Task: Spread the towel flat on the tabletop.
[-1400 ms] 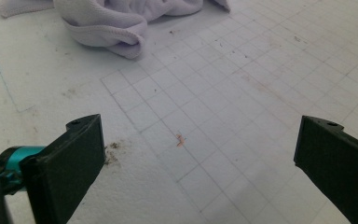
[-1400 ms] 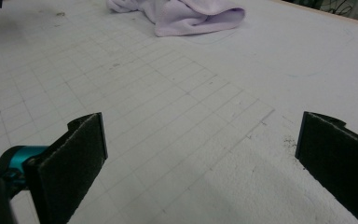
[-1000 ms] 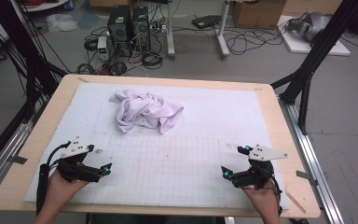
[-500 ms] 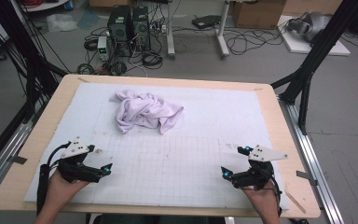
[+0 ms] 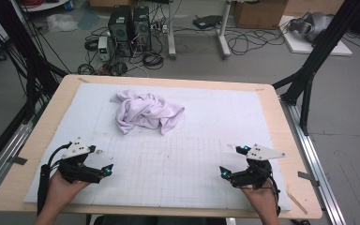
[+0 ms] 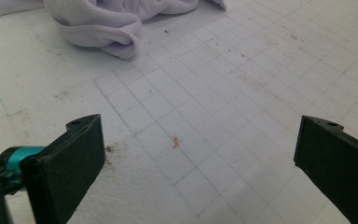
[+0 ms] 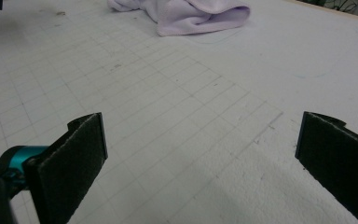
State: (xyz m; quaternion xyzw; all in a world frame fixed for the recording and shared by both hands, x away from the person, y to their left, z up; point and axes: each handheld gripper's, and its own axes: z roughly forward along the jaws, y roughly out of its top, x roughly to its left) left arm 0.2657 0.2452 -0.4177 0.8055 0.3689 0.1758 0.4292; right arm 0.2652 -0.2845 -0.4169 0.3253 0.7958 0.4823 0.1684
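Wooden worktop [image 5: 283, 126] topped with a white gridded mat [image 5: 215, 122]; crumpled pale lilac cloth [image 5: 146, 111] lies on the mat's far half, left of centre, well apart from both tongs. Left tongs [image 5: 104, 170] low over the mat's near-left corner, jaws spread wide, nothing between them; its own view shows bare grid, a small pink speck [image 6: 176, 140] on the mat, and the cloth's edge [image 6: 107, 28] further ahead. Right tongs [image 5: 229, 161] over the near-right part, jaws likewise wide apart and empty; cloth [image 7: 191, 14] lies far ahead. A hand [image 5: 58, 197] grips each tool.
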